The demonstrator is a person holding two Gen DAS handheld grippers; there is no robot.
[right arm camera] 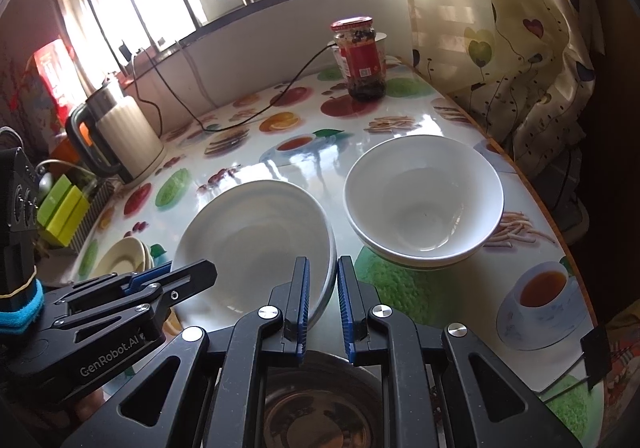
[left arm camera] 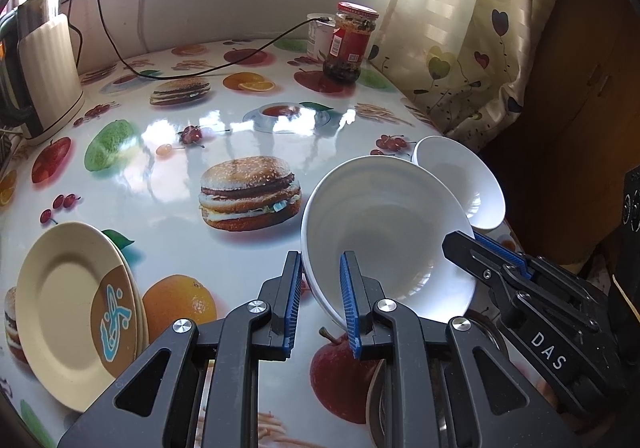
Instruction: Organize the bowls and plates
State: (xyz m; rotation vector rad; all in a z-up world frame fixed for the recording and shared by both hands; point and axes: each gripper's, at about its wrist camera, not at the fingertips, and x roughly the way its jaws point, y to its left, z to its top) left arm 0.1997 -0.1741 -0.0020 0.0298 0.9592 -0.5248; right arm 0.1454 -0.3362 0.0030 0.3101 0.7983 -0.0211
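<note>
Both claws are clenched on the rim of one white bowl [left arm camera: 384, 232]. The left claw [left arm camera: 325, 302] pinches its near-left edge at lower centre of the left wrist frame; the right claw [right arm camera: 323, 302] pinches its right edge at lower centre of the right wrist frame. The bowl is tilted and appears lifted off the worktop [left arm camera: 168, 176], though contact underneath cannot be confirmed.

Risks, judged from here:
- Glazed rim, thin pad contact on each side. If either claw loosens or the two hands drift apart, the bowl could pivot or slip out.
- A metal dish [right arm camera: 320, 404] lies directly below the claws; a drop would strike it.
- The stacked white bowls [right arm camera: 424, 204], centre right in the right wrist frame, sit near the worktop edge. A hard landing could nudge them toward that edge.

Appearance: the held bowl is plain white, glossy, shallow and wide, empty and clean-looking. The neighbouring stack is deeper and also white. Cream plates [left arm camera: 76, 312] with a brown and blue motif are stacked at lower left of the left wrist frame, well apart.
</note>
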